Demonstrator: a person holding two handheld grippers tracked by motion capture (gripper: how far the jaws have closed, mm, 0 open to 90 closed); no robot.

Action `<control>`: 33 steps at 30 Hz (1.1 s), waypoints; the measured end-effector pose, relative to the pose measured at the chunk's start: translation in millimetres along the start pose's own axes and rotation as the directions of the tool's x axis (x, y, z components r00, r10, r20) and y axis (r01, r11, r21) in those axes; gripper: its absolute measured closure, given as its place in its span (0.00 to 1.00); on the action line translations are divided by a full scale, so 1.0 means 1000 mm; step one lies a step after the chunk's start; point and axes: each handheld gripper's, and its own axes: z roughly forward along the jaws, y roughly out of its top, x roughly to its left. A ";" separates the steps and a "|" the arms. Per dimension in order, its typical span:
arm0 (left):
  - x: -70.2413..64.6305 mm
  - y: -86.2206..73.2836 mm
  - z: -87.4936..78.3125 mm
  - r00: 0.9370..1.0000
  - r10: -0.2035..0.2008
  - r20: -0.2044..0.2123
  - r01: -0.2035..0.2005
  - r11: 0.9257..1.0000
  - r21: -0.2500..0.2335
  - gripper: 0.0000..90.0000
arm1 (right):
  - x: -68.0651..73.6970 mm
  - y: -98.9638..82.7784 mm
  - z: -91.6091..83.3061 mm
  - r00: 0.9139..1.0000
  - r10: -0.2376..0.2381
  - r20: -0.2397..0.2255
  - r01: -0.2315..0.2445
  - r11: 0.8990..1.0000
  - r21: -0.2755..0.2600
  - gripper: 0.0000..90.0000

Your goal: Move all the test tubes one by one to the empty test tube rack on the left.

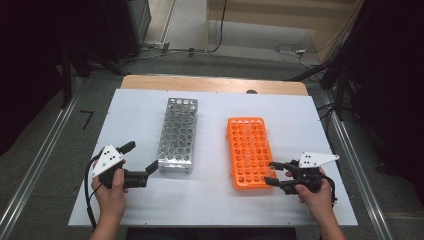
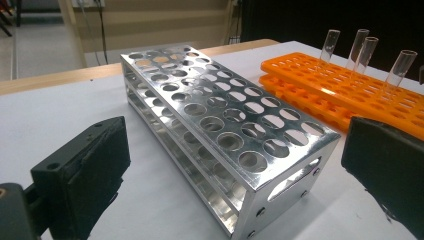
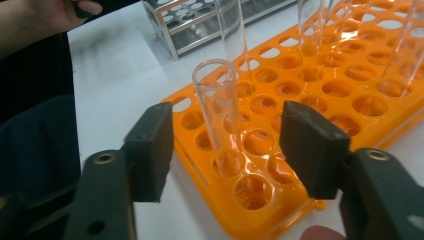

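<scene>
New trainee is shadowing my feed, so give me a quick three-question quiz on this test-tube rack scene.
1. True or false: the right gripper has a glass test tube standing between its fingers.
2. Which rack holds the glass tubes? A) aluminium rack B) orange rack
3. Which rack does the left gripper point at?

Key
1. True; a gap shows on each side of the tube.
2. B
3. The aluminium rack; its fingers stand apart with nothing between them.

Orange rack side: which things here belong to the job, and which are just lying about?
In the job: right gripper, open around a glass tube; orange rack; metal rack; left gripper.
Lying about: floor cables.
</scene>
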 end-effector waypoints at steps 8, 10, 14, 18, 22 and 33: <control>-0.001 0.000 0.001 1.000 0.004 0.001 -0.004 1.000 0.004 0.00 | -0.003 -0.004 0.005 0.999 0.009 -0.035 -0.008 1.000 0.031 0.58; -0.001 0.000 0.001 1.000 0.004 0.002 -0.004 1.000 0.003 0.00 | -0.003 -0.006 0.007 1.000 0.008 -0.030 -0.007 0.999 0.041 0.61; -0.002 0.000 0.002 1.000 0.005 0.002 -0.005 1.000 0.006 0.00 | -0.003 -0.006 0.009 1.000 -0.004 -0.017 0.005 0.998 0.062 0.62; -0.004 0.000 0.003 1.000 0.009 0.008 -0.009 1.000 0.009 0.00 | -0.003 -0.007 0.009 1.000 -0.002 -0.009 0.002 0.998 0.059 0.67; -0.005 0.000 0.003 1.000 0.009 0.010 -0.009 1.000 0.009 0.00 | -0.001 -0.007 0.009 1.000 -0.019 0.016 0.018 0.998 0.057 0.68; -0.006 0.000 0.004 1.000 0.007 0.017 -0.007 1.000 0.005 0.00 | -0.001 -0.006 0.010 1.000 -0.009 0.017 0.008 0.998 0.059 0.82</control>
